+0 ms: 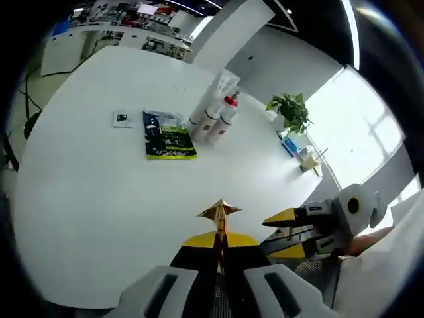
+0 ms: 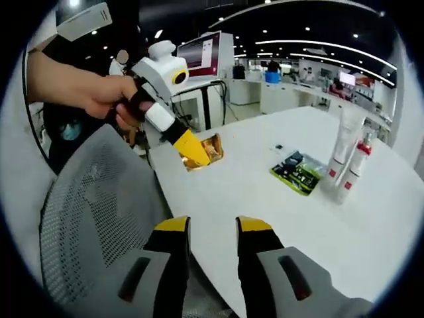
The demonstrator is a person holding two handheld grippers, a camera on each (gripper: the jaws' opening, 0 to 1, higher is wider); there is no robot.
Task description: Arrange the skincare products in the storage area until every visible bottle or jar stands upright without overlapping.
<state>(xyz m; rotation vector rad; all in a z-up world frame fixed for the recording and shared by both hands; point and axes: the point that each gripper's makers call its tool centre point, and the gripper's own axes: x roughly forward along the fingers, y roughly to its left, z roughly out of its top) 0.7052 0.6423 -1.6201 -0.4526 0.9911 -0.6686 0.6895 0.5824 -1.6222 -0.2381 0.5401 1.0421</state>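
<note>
1. Left gripper view: a small dark card [image 1: 121, 118] lies flat on the white surface [image 1: 86, 199], toward its far side.
2. Just right of the card lies a flat dark-and-green packet [image 1: 165, 135], also lying down.
3. Right of the packet, a cluster of skincare bottles [image 1: 213, 114] sits close together: white containers with red bands, one with a red cap, and a tall white tube at the back. They appear to lean against one another; whether each stands upright cannot be told.
4. Near the far right edge of the surface stand a potted plant [image 1: 290, 110] and, beside it, a small blue-and-white item [image 1: 301, 154], too small to identify.
5. The left tongs [image 1: 221, 218] are closed on a gold crinkled wrapper [image 1: 219, 211], held above the near edge of the surface, well apart from the bottles.
6. The right tongs [image 2: 213, 225] stand narrowly apart, holding nothing, over the near edge of the surface beside a grey mesh chair back [image 2: 99, 199].
7. Right gripper view: a hand [image 2: 109, 96] grips the left tool, whose yellow tips pinch the gold wrapper over the surface corner; packet and bottles lie toward the right edge.
</note>
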